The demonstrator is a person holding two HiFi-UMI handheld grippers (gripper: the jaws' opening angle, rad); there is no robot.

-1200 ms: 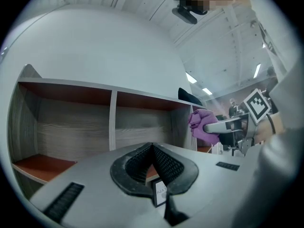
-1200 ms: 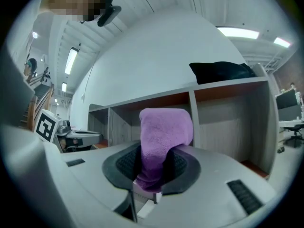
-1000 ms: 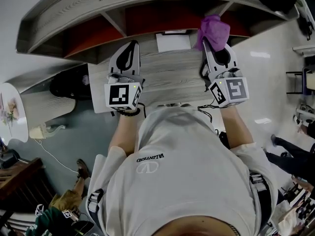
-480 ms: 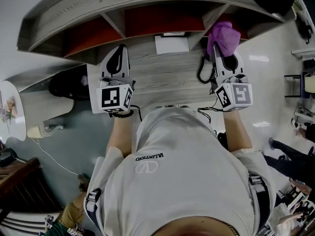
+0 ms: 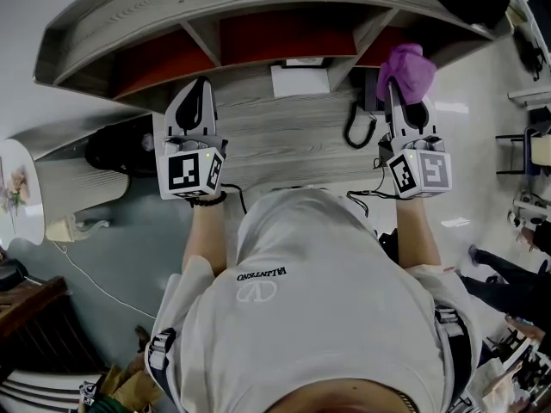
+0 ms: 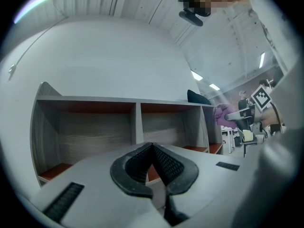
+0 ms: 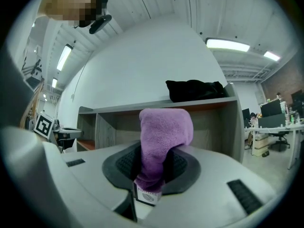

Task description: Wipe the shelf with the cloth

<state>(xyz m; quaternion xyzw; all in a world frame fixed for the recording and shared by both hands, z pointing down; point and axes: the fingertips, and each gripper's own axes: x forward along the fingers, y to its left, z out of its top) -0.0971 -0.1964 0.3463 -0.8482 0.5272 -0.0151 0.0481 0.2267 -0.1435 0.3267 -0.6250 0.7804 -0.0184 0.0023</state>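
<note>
The grey wooden shelf (image 5: pixel 215 7) with red-floored compartments runs along the back of the desk. A purple cloth (image 5: pixel 406 69) is bunched up in front of the shelf's right end compartment. My right gripper (image 5: pixel 399 93) is shut on it. In the right gripper view the cloth (image 7: pixel 164 132) stands up between the jaws of my right gripper (image 7: pixel 159 158), with the shelf (image 7: pixel 209 106) behind it. My left gripper (image 5: pixel 199 87) hovers over the desk's left part, in front of the left compartments. In its own view my left gripper (image 6: pixel 152 148) is shut with nothing in it.
A white sheet (image 5: pixel 300 80) lies on the desk (image 5: pixel 293 144) below the middle compartment. A black cable loop (image 5: pixel 355 129) lies left of my right gripper. A black bag (image 7: pixel 194 90) sits on the shelf's top. Chairs and people are off to the right.
My right gripper has carried the cloth rightward, from the middle to the shelf's right end. My left gripper has slid left and slightly toward the shelf.
</note>
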